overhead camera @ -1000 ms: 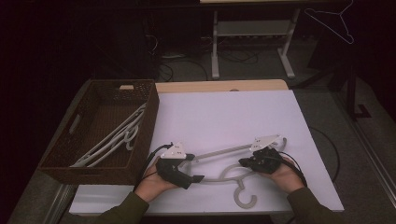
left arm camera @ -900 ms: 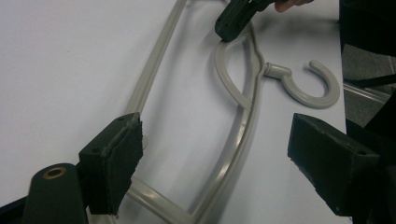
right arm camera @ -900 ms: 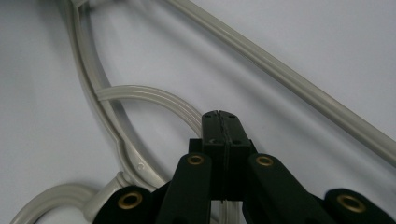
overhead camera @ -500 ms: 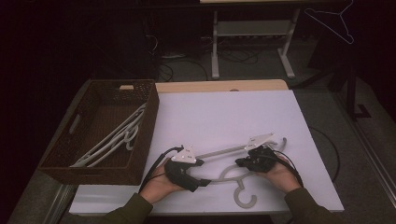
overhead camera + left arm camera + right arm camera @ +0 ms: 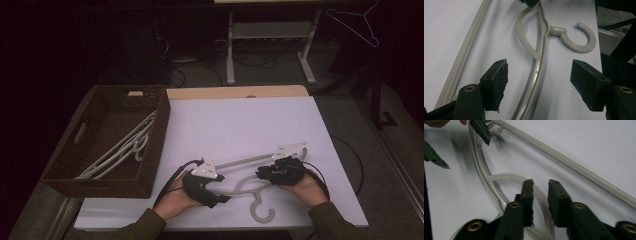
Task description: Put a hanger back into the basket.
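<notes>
the grey hanger [image 5: 252,185] lies flat on the desk [image 5: 240,125], long bar running from my left hand-held gripper [image 5: 220,192] across to my right hand-held gripper [image 5: 265,175]. my left jaws, just closing, straddle its curved arm without touching; my right jaws, just opening, stand slightly parted above the loop.

Smooth grey plastic hanger [image 5: 250,187] on a matt white table [image 5: 240,125]; dark woven basket [image 5: 160,145].

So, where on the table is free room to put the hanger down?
The white mat is bare between the basket and its right edge, beyond the hanger. Crowded: the near edge, with the left gripper and right gripper.
</notes>
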Available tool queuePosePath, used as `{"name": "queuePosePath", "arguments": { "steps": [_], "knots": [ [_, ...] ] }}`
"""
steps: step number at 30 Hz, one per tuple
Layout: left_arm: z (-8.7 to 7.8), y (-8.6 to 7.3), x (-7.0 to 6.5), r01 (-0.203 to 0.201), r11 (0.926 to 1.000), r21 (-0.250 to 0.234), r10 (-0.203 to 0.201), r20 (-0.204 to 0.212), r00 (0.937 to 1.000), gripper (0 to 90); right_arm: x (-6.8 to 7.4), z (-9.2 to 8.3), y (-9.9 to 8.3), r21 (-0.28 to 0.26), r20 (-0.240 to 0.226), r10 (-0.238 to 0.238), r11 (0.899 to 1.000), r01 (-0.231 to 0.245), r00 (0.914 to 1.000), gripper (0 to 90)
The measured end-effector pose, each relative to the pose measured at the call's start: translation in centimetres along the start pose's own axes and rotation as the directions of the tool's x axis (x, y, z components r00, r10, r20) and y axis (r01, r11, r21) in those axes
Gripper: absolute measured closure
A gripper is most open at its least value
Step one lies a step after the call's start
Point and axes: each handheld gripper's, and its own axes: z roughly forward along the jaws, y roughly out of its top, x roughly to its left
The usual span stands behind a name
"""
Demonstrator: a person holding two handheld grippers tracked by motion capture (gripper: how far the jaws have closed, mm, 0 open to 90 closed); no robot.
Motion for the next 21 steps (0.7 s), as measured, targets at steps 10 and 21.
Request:
{"name": "queuePosePath", "arguments": {
  "steps": [10,21],
  "knots": [
    [-0.2,-0.3,0.2,0.009,0.9999,0.005,-0.009,-0.012,0.9999,30.0,3.8,-0.9,-2.1,0.035,-0.083,-0.084,0.996,0.087,0.993,62.4],
    [-0.7,-0.6,0.5,0.016,0.9999,-0.001,-0.016,-0.021,0.9997,30.0,2.4,-2.5,-4.3,0.079,0.027,-0.052,0.996,0.05,0.9983,62.6]
  ]
}}
